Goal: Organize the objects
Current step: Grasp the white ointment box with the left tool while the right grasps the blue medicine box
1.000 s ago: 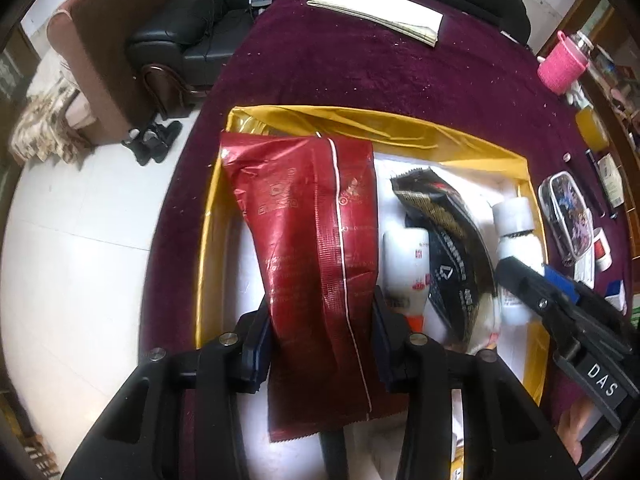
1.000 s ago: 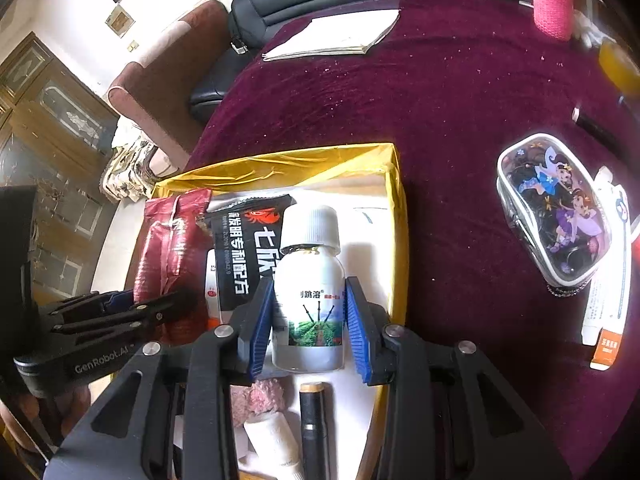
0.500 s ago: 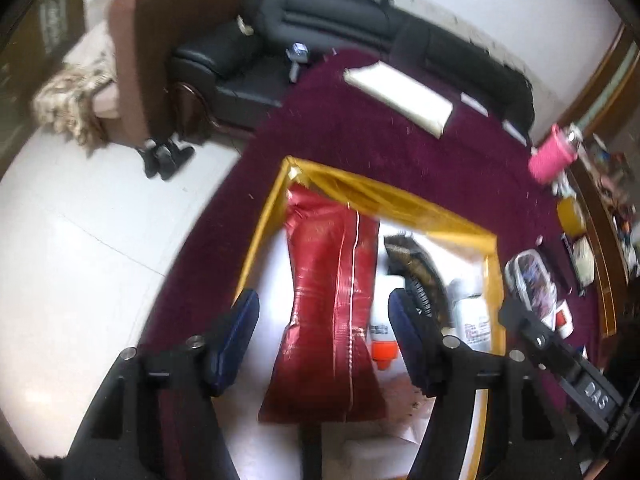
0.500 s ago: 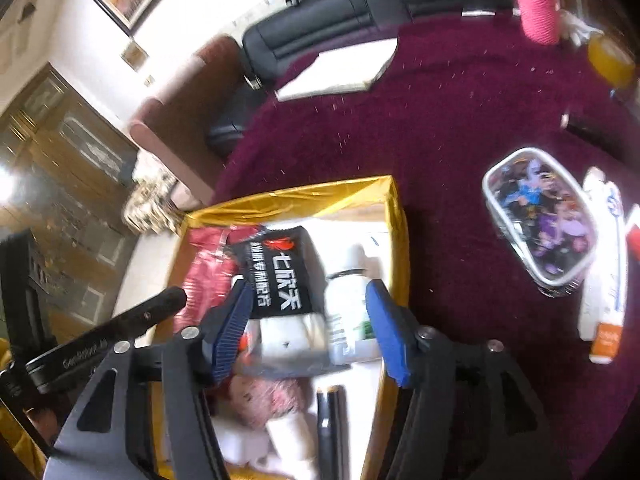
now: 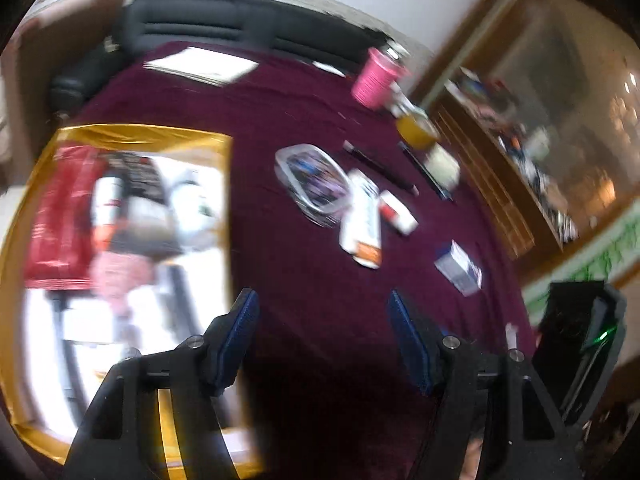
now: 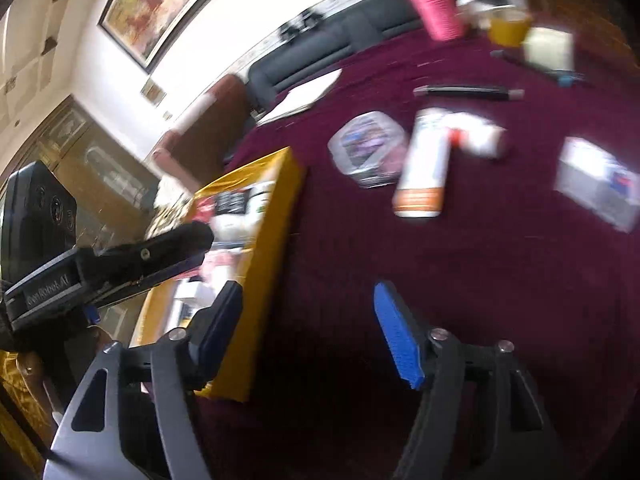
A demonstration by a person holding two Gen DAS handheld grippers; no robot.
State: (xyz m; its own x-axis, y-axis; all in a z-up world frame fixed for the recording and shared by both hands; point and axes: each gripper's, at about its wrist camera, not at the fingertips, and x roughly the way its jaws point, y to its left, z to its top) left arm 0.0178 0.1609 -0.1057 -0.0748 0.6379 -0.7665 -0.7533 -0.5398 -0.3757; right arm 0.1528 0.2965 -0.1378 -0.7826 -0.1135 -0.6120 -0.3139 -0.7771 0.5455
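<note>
The gold box (image 5: 228, 200) lies at the left and holds a red packet (image 5: 60, 216), a black packet (image 5: 140, 176), a white bottle (image 5: 188, 204) and other items. It also shows in the right wrist view (image 6: 276, 216). My left gripper (image 5: 320, 332) is open and empty above the maroon cloth, right of the box. My right gripper (image 6: 308, 328) is open and empty beside the box's right wall. Loose on the cloth are a clear pouch (image 5: 312, 180), a white tube (image 5: 362, 220), a small red-and-white box (image 5: 398, 212) and a blue-white box (image 5: 460, 268).
A pink cup (image 5: 376, 76), an orange cup (image 5: 416, 128), pens (image 5: 380, 168) and a white pad (image 5: 200, 66) lie farther back on the maroon table (image 5: 312, 280). A black sofa (image 5: 224, 28) stands behind. A wooden cabinet (image 5: 540, 160) is at the right.
Both grippers have opened, letting go of the red packet and the white bottle in the box. Both have pulled back and swung right, toward the loose items on the cloth.
</note>
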